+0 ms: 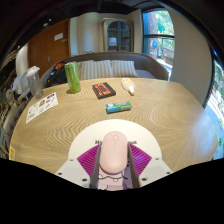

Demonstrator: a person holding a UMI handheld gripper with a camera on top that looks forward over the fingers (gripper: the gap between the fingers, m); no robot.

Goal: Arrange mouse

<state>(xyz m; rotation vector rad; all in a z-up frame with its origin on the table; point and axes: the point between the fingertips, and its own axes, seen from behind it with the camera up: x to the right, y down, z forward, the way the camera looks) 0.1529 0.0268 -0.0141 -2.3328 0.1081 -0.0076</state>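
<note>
Gripper view: the mouse (115, 152) sat clamped in the claw (115, 170), both pads pressing its sides, long axis running straight ahead along the fingers, above the near tabletop (150, 115) edge.

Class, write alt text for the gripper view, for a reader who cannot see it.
A pale pink mouse sits between the fingers of the gripper, on a round wooden table. Beyond the fingers lie a green cup, a dark box, a small white item, a green-and-white object and a printed sheet.
</note>
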